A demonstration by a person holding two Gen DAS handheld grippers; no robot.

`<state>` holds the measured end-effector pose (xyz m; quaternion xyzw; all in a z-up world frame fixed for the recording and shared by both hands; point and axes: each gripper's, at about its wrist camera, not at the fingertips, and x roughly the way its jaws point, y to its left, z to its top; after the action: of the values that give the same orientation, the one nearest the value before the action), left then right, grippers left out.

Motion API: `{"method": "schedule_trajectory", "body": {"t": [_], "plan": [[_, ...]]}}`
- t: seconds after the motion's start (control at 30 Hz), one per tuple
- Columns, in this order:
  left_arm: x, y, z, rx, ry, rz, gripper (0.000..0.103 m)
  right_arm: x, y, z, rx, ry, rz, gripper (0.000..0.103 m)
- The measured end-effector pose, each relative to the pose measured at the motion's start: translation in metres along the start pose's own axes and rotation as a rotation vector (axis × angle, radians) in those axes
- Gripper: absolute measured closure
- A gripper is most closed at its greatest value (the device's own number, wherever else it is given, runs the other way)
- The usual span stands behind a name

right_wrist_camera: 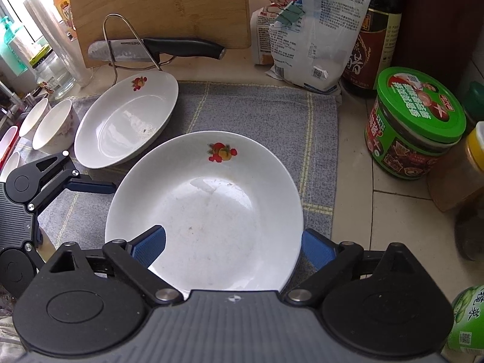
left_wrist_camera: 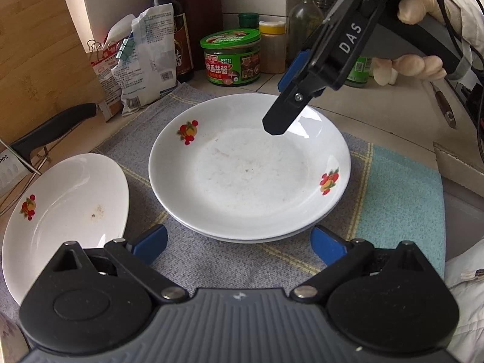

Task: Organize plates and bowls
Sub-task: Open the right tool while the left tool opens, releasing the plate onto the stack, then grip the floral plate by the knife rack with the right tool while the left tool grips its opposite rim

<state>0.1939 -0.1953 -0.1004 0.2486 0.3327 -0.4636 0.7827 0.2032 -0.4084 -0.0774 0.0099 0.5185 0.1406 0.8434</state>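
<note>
Grey checked cloth [right_wrist_camera: 257, 112] covers table [right_wrist_camera: 390, 211]. Stacked plates [left_wrist_camera: 248, 163] sit mid-cloth; single plate [right_wrist_camera: 127, 118] lies beside them, bowls [right_wrist_camera: 54, 127] just past it. Right tongs [right_wrist_camera: 233, 245] spread wide around stack's near rim, pads clear. Left tongs [left_wrist_camera: 239, 240] wide, holding nothing.

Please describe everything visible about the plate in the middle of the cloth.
The plate is white, glossy, apparently ceramic, shallow with a wide rim bearing two red-and-orange fruit prints. Its centre looks dull with faint specks. It lies upright on a second similar plate, over the grey checked cloth. The right gripper straddles its near rim, jaws open.
</note>
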Motion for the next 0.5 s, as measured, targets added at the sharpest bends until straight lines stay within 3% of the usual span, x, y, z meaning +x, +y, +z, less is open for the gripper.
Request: {"method": "schedule_trajectory", "body": {"t": [0.27,0.5], "plan": [[-0.012,-0.001,-0.003,-0.049,-0.036,0.037,0.002,-0.003,0.021,-0.005,-0.084,-0.019,-0.086,0.0],[-0.032,-0.003,-0.004,-0.139,-0.083,0.126,0.001,-0.005,0.034,-0.011,-0.125,-0.054,-0.116,0.0]]}}
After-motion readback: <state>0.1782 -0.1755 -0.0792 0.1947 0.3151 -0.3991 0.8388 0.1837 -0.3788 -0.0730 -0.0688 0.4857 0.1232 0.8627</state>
